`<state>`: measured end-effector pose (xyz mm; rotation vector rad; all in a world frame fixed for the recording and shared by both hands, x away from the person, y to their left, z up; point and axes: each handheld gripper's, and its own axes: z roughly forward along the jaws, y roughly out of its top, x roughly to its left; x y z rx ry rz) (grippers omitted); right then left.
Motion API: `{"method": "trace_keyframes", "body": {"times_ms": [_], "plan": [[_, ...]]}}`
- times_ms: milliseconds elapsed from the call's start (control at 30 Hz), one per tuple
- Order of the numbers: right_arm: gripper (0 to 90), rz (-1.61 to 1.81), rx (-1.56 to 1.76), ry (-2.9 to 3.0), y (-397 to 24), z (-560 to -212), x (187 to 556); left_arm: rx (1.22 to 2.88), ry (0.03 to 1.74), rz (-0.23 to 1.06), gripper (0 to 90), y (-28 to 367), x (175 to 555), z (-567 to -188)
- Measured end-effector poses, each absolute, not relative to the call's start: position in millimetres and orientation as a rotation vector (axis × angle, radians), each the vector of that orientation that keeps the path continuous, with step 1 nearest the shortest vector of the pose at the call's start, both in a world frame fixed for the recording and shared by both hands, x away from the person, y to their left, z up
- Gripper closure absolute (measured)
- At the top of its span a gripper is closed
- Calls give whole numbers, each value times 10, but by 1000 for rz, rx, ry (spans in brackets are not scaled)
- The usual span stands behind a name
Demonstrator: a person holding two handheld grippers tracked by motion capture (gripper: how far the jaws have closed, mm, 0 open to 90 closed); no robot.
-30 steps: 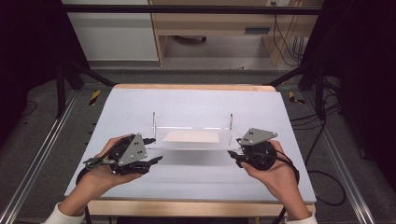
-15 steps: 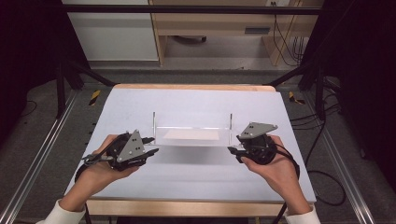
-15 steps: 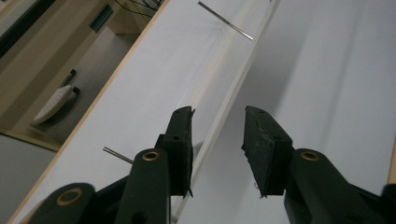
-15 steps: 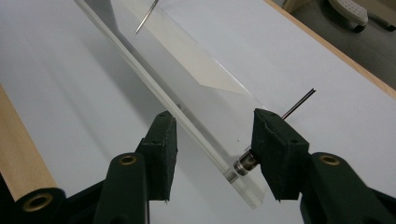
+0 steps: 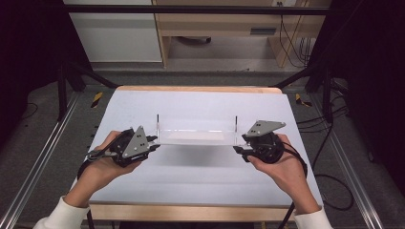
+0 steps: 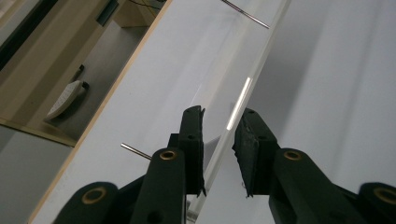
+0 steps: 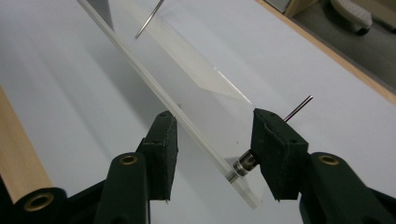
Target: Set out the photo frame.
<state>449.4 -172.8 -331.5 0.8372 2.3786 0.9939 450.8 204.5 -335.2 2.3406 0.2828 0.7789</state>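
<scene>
A clear acrylic plate [image 5: 196,136] stands on edge across the white table [image 5: 200,186], with a thin metal rod [image 5: 157,121] near each end. My left gripper [image 5: 154,141] is at the plate's left end. In the left gripper view the plate [image 6: 243,70] runs between the jaws of my left gripper [image 6: 218,140], which have just been closing; narrow slits still show beside it. My right gripper [image 5: 239,143] straddles the right end of the plate [image 7: 187,60]. One pad of my right gripper [image 7: 215,140] sits by a metal fitting [image 7: 243,164] and the other stands just off the plate.
A wooden strip [image 5: 191,212] edges the table front and back. Metal rails [image 5: 28,181] run along both sides, and cables [image 5: 329,191] lie on the floor at the right. Furniture stands beyond the far edge.
Both hands have edged forward to the plate's ends. The left jaws have narrowed around the plate's left end. The plate has not visibly moved.
</scene>
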Motion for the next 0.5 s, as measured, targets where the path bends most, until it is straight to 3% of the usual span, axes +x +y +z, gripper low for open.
{"method": "trace_keyframes", "body": {"times_ms": [233, 367, 400, 500], "plan": [[502, 1035, 756, 2296, -1830, -3389, 4487, 2360, 284, 770, 723, 2036, 4560, -3299], [555, 1040, 752, 2260, -1925, -3397, 4479, 2343, 301, 765, 718, 2040, 4595, -3273], [609, 1046, 756, 2250, -1940, -3398, 4474, 2335, 310, 766, 713, 2039, 4605, -3267], [621, 1070, 743, 2228, -1954, -3407, 4473, 2336, 313, 758, 707, 2039, 4639, -3238]]}}
